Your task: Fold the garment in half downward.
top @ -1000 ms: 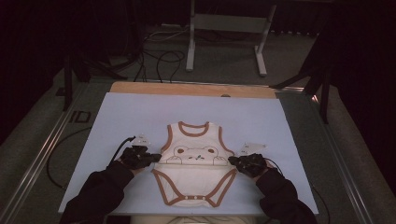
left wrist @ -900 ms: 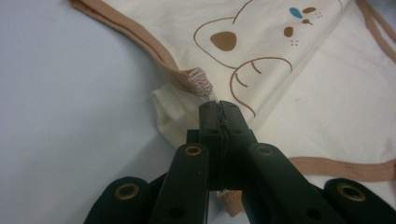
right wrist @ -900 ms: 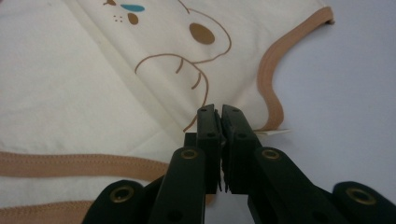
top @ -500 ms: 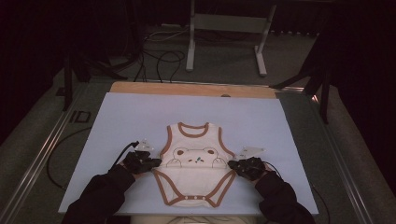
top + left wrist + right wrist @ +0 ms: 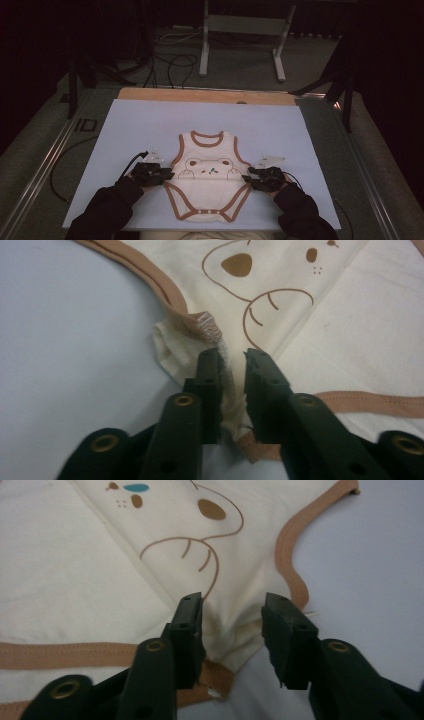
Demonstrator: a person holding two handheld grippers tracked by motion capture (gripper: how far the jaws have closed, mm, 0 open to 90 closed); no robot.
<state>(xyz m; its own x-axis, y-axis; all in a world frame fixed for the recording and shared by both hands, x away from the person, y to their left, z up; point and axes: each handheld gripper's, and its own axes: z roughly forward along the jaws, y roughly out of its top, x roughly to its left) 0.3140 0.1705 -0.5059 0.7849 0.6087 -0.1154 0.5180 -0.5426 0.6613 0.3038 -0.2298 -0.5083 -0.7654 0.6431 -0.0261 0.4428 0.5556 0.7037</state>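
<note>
Here, a cream baby bodysuit lies flat on the bench
Soft and light; side seams suit gripping, where left gripper and right gripper jaws have just been opening, fabric loose between them

We lost the bodysuit at the top and right edges of the left gripper view, its bear print cut above the nose. In the right gripper view the bodysuit ran off the left and top edges. From the high view the person's sleeves left the bottom edge, and we could not make out how the jaws of either gripper stood
</note>
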